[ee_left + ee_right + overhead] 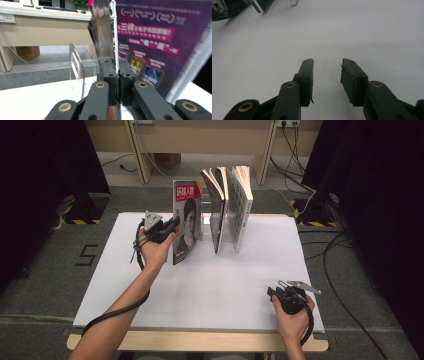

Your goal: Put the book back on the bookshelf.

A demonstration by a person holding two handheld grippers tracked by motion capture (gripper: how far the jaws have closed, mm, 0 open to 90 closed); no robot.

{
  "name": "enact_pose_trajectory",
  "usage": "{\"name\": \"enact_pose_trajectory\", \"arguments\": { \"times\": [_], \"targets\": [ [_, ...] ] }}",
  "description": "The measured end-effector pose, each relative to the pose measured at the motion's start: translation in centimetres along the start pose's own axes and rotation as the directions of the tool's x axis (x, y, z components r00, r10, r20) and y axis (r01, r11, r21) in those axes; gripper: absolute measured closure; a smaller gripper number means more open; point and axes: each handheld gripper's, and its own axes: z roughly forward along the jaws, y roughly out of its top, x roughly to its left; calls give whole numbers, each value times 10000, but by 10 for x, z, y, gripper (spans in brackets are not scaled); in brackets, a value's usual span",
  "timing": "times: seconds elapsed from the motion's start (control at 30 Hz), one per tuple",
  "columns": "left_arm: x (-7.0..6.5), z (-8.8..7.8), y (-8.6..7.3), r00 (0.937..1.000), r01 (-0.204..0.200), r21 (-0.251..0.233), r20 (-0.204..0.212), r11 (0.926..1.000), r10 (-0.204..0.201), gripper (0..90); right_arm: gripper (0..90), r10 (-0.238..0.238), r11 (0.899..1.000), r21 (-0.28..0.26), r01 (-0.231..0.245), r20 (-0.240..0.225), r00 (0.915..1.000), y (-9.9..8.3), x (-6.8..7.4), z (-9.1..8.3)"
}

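A magazine (pixel 186 220) with a red-topped cover and a portrait stands upright on the white board (pixel 200 290), left of the other books. My left gripper (pixel 173 223) is shut on its near edge. In the left gripper view the jaws (pixel 117 66) pinch the thin glossy magazine (pixel 103 37), seen edge-on and rising straight up between them. My right gripper (pixel 272 293) rests low at the front right of the board, held by a hand. Its jaws (pixel 327 67) stand open over the bare white surface with nothing between them.
Two more magazines (pixel 218 205) (pixel 241 202) stand fanned open just right of the held one, in a clear acrylic stand (pixel 76 67). A purple cover (pixel 150 37) is close on the held magazine's right. Cables trail on the floor to the right (pixel 345 285).
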Motion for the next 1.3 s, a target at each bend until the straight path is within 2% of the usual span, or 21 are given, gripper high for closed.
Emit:
{"name": "enact_pose_trajectory", "arguments": {
  "times": [0.17,0.27,0.3,0.47,0.57,0.6,0.77,0.93,1.1,1.3],
  "targets": [
    [-7,-8,-8,9995,146,416,257,9990,-157,853,621,-17,10000,23,17,-30,10000,0,1,1],
    [-12,-13,-14,9992,135,880,355,9960,-166,851,621,7,10000,16,-7,-43,10000,0,1,0],
    [-14,-14,-16,9990,176,1036,394,9945,-218,847,620,-128,9999,-2,128,-4,9999,0,0,1],
    [-20,-15,-19,9968,348,1388,662,9897,-443,826,618,-37,10000,24,38,-52,10000,-1,-1,1],
    [-21,-12,-15,9979,282,1287,543,9913,-354,777,617,-29,10000,47,29,-5,10000,-1,-2,1],
    [-22,-10,-12,9982,295,1227,477,9920,-356,756,617,126,9999,88,-126,-32,9999,-1,-1,1],
    [-24,-3,0,9992,286,1065,260,9939,-316,655,614,57,9999,164,-56,-80,10000,-2,-2,2],
    [-30,0,11,9988,424,953,189,9945,-444,646,610,4,9999,172,-3,-46,10000,-2,-4,2],
    [-27,5,24,9980,639,739,-36,9952,-639,654,608,195,9995,245,-193,-92,9998,-3,-3,2],
    [-26,10,40,9971,750,529,-128,9958,-745,659,605,99,9997,221,-96,-93,9999,-3,-4,3]
  ]
}}
